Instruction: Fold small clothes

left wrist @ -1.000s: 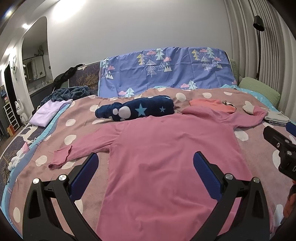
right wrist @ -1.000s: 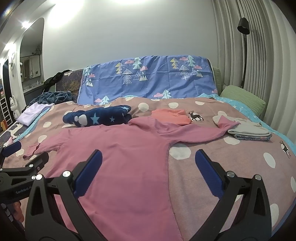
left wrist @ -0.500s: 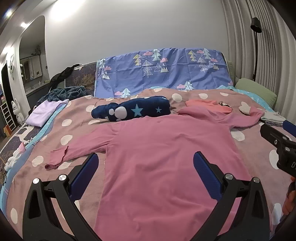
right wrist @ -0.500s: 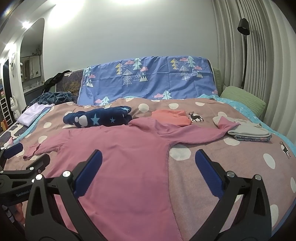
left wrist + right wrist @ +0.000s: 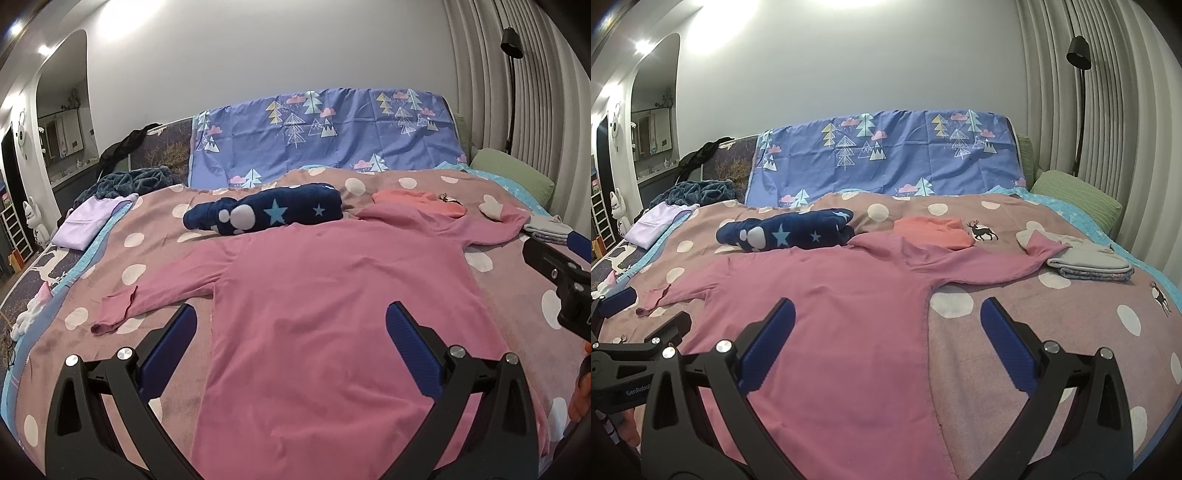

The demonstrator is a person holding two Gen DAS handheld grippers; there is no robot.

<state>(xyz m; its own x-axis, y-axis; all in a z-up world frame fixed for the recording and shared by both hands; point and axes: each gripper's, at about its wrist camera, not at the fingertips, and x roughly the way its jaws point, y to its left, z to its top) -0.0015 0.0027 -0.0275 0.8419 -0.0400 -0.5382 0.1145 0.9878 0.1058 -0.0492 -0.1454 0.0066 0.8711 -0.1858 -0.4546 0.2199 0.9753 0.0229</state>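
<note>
Left claw [image 5: 288, 334]: blue-padded fingers spread wide, gripping nothing, poised over the lower body of the pink long-sleeved top [image 5: 325, 314].
Right claw [image 5: 886, 325]: equally wide apart and empty, straddling the top's right side seam; one finger over pink cloth, the other over bare bedspread [image 5: 1052, 332].
Open room: bare spotted bedspread to the right of the seam and around the left sleeve [image 5: 155, 291].
Pink top: thin, soft knit, spread flat on the bed, both sleeves out sideways, left cuff curled.
Right sleeve end [image 5: 1039, 247]: touching a folded grey and patterned stack [image 5: 1089, 262].
Beyond the collar: rolled navy fleece with stars [image 5: 266, 214], folded coral garment [image 5: 934, 232].
Bed edge: lilac folded cloth [image 5: 88, 225] at far left; green pillow [image 5: 1075, 199] at far right.
</note>
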